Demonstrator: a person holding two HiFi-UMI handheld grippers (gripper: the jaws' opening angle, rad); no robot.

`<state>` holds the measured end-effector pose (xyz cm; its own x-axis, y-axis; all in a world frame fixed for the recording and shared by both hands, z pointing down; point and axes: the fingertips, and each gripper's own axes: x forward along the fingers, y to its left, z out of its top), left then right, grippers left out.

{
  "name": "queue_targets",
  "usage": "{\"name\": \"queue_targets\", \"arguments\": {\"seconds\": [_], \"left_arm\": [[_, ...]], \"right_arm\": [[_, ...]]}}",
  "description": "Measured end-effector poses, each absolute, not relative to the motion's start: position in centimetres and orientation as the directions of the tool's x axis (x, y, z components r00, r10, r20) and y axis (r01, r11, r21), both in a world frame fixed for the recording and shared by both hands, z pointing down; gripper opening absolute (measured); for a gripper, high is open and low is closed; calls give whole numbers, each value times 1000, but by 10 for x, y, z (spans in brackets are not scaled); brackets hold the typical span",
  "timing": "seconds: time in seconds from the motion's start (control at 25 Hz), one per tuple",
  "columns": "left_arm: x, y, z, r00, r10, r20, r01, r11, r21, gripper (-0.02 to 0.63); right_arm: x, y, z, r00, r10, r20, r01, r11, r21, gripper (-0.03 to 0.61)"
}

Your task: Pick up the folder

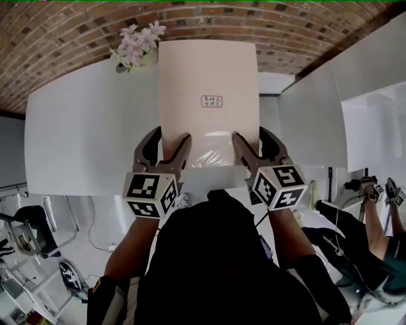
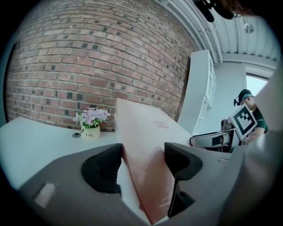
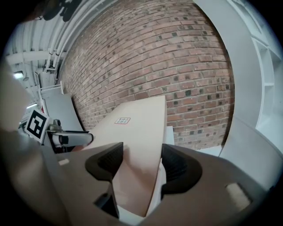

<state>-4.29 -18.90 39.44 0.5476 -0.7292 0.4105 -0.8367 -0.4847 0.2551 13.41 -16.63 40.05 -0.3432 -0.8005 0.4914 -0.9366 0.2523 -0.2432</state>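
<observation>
Together, left tongs [image 1: 173, 134] and right tongs [image 1: 249, 132] pinch the folder [image 1: 208, 76]; right gripper view misses the flowers [image 2: 91, 117].

The head view looks steeply down from above the person, facing the far brick wall [image 1: 190, 19], with the left gripper [image 1: 171, 134] and right gripper [image 1: 251, 133] near; each gripper view sits close behind its own jaws, looking along them toward that far wall; the left one catches the right gripper at its right, and conversely; all three share the folder [image 1: 208, 95].
</observation>
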Motion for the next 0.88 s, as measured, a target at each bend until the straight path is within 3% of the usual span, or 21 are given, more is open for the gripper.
{"name": "queue_targets", "arguments": {"seconds": [0.88], "left_arm": [[-103, -135, 270, 545, -826, 145, -833, -514, 207, 304]], "right_arm": [[77, -115, 269, -329, -913, 243, -943, 304, -134, 275]]}}
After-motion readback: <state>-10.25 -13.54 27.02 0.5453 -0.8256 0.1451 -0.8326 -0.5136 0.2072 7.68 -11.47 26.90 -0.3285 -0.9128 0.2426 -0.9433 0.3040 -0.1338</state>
